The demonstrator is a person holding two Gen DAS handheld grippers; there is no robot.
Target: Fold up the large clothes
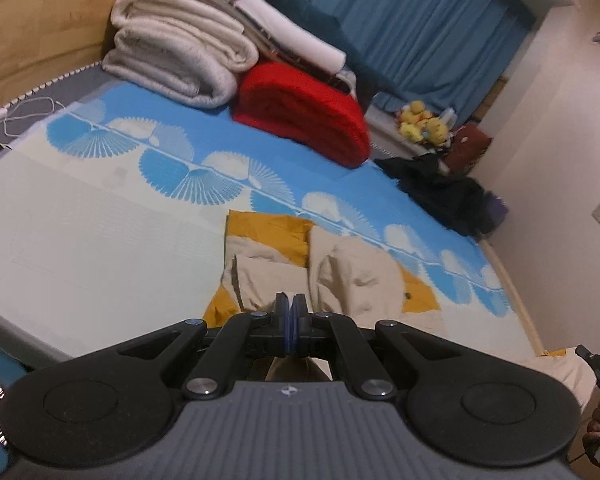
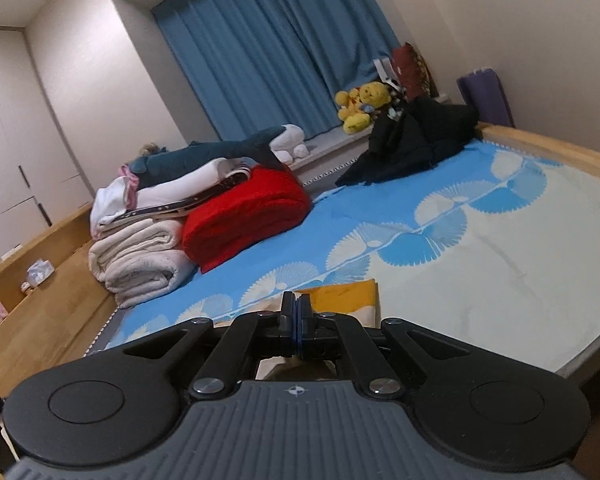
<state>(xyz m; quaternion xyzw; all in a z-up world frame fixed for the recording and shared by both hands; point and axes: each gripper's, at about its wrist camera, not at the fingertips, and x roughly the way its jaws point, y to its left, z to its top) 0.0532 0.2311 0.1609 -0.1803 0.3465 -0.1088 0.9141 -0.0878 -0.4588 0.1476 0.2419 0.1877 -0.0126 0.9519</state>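
A large beige and mustard-yellow garment lies rumpled on the blue and cream bed sheet. Its near part rises to my left gripper, whose jaws are pressed together on the cloth; beige fabric also shows under the linkage. In the right wrist view my right gripper is likewise shut on the garment's edge, with cloth below it. A hand with the right gripper's body shows at the left wrist view's lower right edge.
A red folded blanket and stacked pale quilts sit at the head of the bed. Black clothes lie at the far corner near yellow plush toys. A wooden frame borders the bed.
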